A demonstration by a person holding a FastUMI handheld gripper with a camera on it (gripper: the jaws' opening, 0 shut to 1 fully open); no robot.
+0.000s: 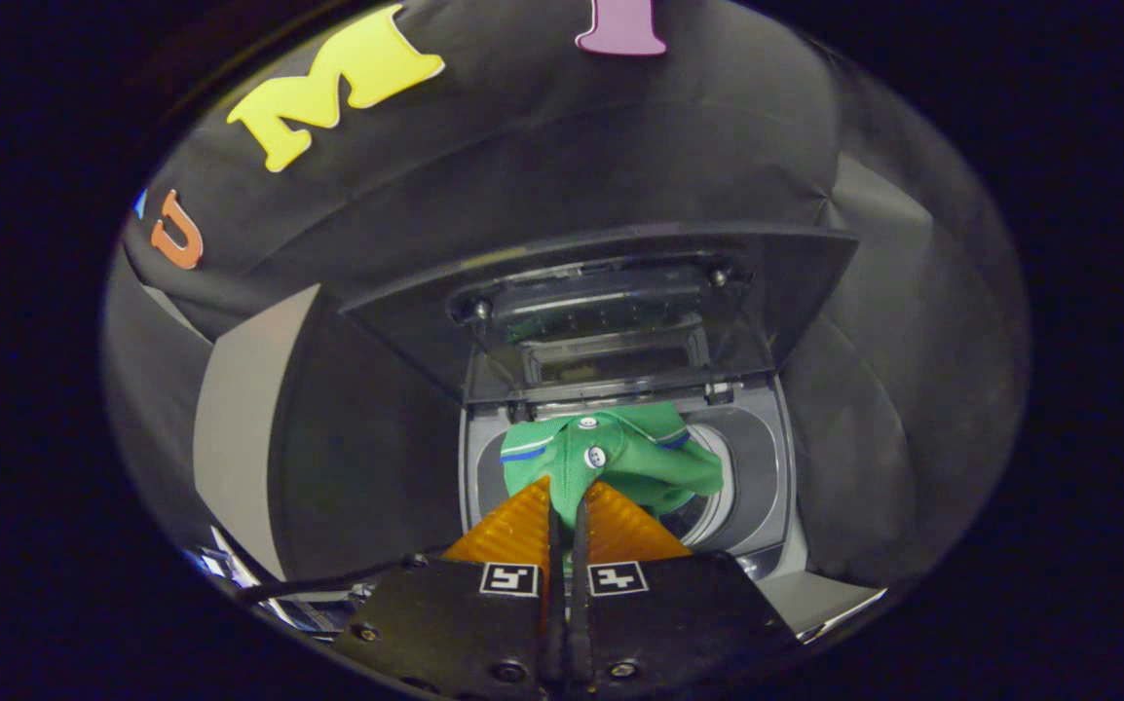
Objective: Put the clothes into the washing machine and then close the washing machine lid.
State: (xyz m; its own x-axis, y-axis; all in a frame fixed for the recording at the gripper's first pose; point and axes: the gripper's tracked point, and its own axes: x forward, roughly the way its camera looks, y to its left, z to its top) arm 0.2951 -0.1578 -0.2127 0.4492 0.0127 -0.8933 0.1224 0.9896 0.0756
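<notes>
Fingers (567, 501) of mine are clenched on a fold of the green polo shirt with blue-and-white trim and white buttons (620, 458) — both press on the cloth. Its bulk hangs just ahead of them, over the round drum opening of the grey top-loading washing machine (767, 477). Beyond the shirt, the machine's dark lid (601, 292) stands raised — hinged at the far side.

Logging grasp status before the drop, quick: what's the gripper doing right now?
Gripper: jaws shut on the green polo shirt, held over the washing machine opening, lid up.
</notes>
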